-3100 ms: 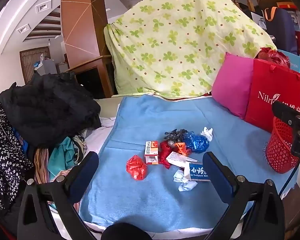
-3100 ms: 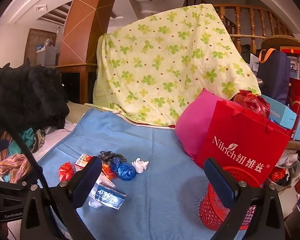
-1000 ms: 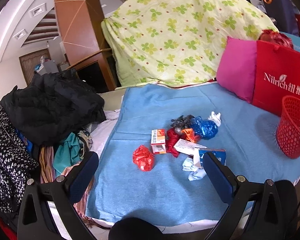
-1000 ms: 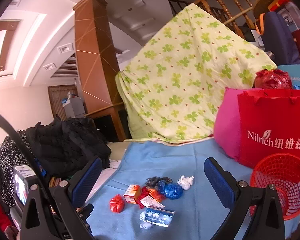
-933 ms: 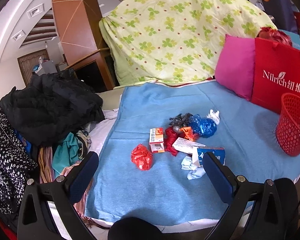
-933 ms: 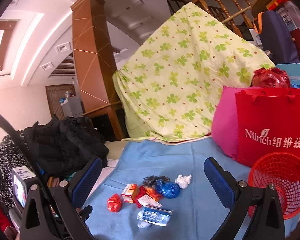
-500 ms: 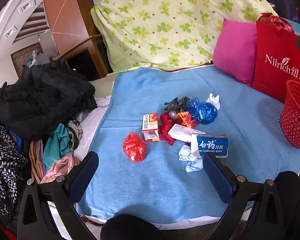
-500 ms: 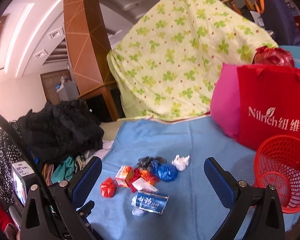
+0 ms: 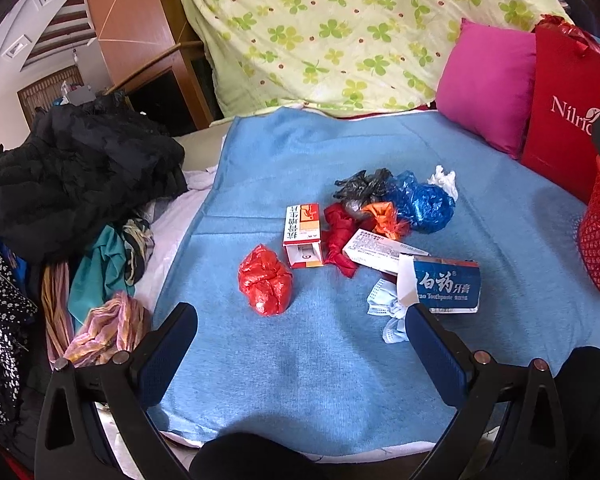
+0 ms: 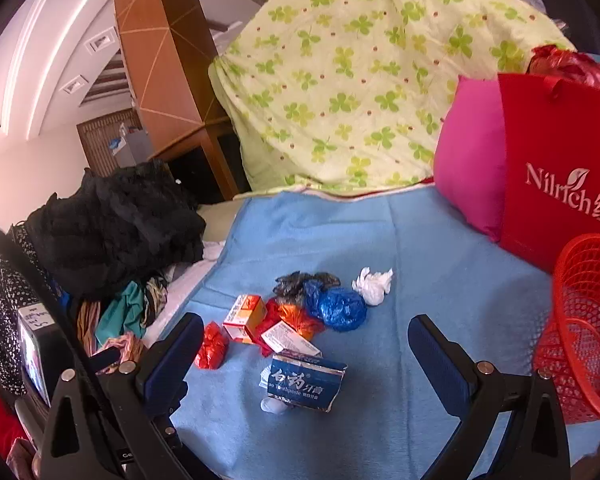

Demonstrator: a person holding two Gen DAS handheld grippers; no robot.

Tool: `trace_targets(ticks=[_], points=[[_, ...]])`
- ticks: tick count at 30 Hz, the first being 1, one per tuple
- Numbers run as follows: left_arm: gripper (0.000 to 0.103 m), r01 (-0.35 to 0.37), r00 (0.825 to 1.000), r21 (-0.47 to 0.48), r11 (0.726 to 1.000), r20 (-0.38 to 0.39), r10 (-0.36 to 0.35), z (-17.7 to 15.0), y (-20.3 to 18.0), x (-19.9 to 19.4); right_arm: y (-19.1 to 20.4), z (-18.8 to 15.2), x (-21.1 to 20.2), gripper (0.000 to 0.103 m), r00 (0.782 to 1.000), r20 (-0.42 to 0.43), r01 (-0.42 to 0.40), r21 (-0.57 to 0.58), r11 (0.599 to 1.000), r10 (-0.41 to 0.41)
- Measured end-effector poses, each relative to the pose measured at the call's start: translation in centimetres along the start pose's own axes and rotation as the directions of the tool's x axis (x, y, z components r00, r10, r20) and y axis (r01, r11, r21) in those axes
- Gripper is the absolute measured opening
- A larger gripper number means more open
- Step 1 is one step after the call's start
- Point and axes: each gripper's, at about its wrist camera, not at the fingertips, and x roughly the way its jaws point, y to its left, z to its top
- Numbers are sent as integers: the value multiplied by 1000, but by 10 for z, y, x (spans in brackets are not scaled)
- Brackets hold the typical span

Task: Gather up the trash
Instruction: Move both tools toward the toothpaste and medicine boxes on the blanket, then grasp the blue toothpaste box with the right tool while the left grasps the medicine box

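Note:
Trash lies in a cluster on a blue blanket [image 9: 300, 152]: a crumpled red bag [image 9: 265, 280], an orange-white box [image 9: 303, 235], a blue toothpaste box [image 9: 444, 285], a blue bag [image 9: 428, 204], a black bag [image 9: 360, 186], white tissue [image 9: 444, 179] and a face mask [image 9: 388, 312]. The red mesh basket [image 10: 584, 320] stands at the right. My left gripper [image 9: 300, 344] hovers open just short of the red bag. In the right wrist view, my right gripper [image 10: 300, 344] is open above the toothpaste box [image 10: 306, 380], holding nothing.
A heap of black and patterned clothes [image 9: 80, 176] fills the left side. A pink cushion [image 9: 488, 80], a red shopping bag [image 10: 556, 160] and a clover-print quilt [image 9: 340, 32] bound the back and right. The blanket's front edge [image 9: 300, 448] is close below.
Both grippers have tilted down and moved closer to the trash pile, which now looks larger. Both stay open. The trash and the basket have not moved.

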Motion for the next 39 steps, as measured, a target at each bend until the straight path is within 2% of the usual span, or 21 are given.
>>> trace_targets(ticks=[9,17,24,29,32,36,39], points=[[103,8,999,-7,1000,-45,-8,-1,1,27,-8,-11,45,103,997,-79,-26,12,1000,27],[103,11,996,-13,1000,-89,-13,-5,4,50,-22,-24,90,103,982,-176,-58,70,996,69],[103,-10,988,-53,999,-154,1,-13,22,78,-28,-37,123,103,960,-254,-93,121,988,121],[103,-25,982,-101,995,-188,6,-15,40,95,-34,-47,146,103,930,-321,-122,193,974,180],[103,-19,981,-109,994,-196,-3,-16,42,101,-34,-52,153,103,921,-342,-122,201,972,186],[103,-18,980,-106,994,-197,-4,-9,46,112,-40,-56,164,103,895,-375,-136,287,948,242],[103,-23,983,-120,993,-181,1,6,56,123,-33,-59,171,103,889,-399,-120,271,955,225]])
